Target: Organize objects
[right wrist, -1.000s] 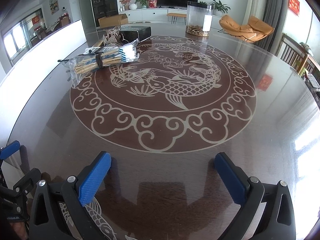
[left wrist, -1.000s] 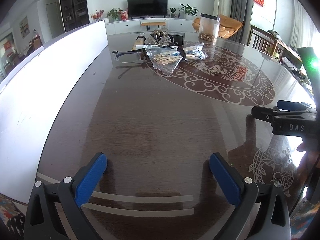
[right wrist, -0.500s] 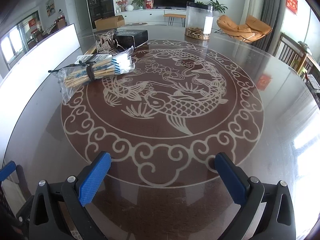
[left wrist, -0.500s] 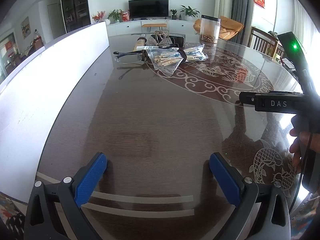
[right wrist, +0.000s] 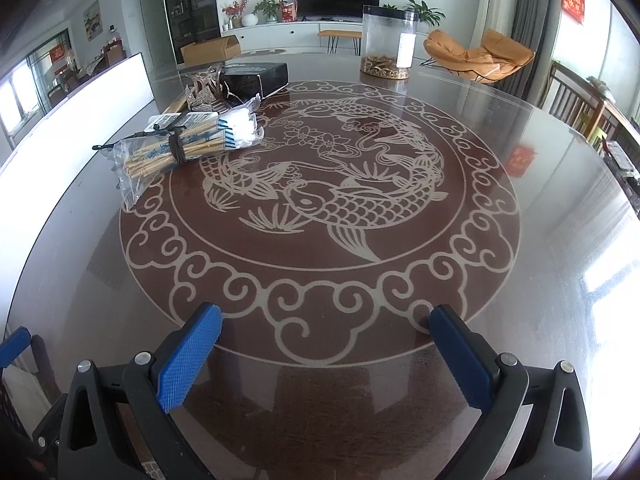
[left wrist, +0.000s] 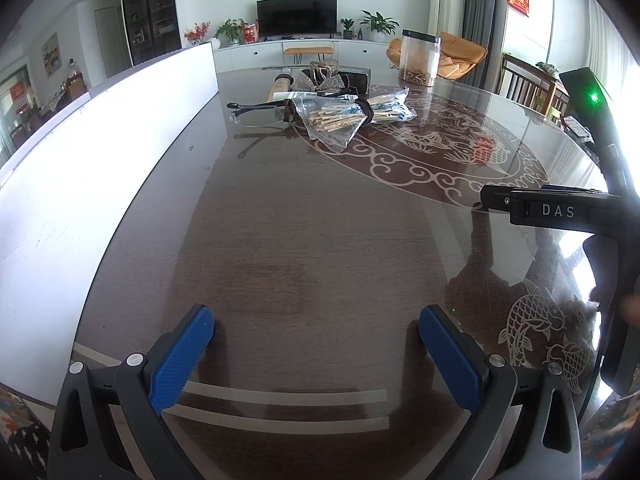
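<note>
Right gripper [right wrist: 325, 350] advanced, fingers wide apart, empty, left gripper [left wrist: 316, 354] likewise.

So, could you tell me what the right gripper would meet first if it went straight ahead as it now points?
The right gripper, open, faces bare table; the clear jar at the far edge looks first in line, though depth is unclear.

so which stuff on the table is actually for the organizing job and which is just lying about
For the job:
- bag of chopsticks
- glasses
- black box
- glittery bow-shaped piece
- wooden roll

Probably just lying about:
- clear jar
- white board

Both hand-held grippers are open and empty.
</note>
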A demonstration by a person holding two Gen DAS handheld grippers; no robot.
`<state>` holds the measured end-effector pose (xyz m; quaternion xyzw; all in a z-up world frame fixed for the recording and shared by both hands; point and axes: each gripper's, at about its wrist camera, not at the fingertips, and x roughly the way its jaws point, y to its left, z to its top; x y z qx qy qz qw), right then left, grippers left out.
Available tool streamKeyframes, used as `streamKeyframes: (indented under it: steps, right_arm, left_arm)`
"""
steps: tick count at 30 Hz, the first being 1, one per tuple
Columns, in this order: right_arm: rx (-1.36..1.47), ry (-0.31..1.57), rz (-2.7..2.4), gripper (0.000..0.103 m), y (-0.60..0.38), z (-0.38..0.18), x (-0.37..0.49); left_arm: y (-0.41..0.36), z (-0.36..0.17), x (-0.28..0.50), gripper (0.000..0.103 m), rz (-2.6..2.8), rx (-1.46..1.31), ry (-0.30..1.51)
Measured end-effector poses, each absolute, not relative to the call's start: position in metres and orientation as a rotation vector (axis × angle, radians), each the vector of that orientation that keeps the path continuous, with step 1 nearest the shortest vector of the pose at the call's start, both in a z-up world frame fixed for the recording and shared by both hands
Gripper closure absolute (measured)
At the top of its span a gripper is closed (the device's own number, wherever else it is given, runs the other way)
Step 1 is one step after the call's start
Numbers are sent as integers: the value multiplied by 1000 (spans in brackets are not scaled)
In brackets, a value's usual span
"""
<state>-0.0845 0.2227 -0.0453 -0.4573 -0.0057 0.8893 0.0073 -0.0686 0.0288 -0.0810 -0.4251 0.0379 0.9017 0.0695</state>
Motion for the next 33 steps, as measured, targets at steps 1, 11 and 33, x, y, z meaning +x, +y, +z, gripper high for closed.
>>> streamKeyframes:
  steps: [1,11,33]
  right_arm:
    - [-1430,-18,2781,0,223,-45,-85]
    - [-1430,-17,2781,0,223,-45,-85]
    - [-1430,-18,2781,0,223,-46,-85]
  left_arm:
    - [29,-81,-69,0,2714,-1278,115]
    - [28,-81,-68,0,2720,-1283,103]
    - [27,-81,-65,0,2730,-1279,99]
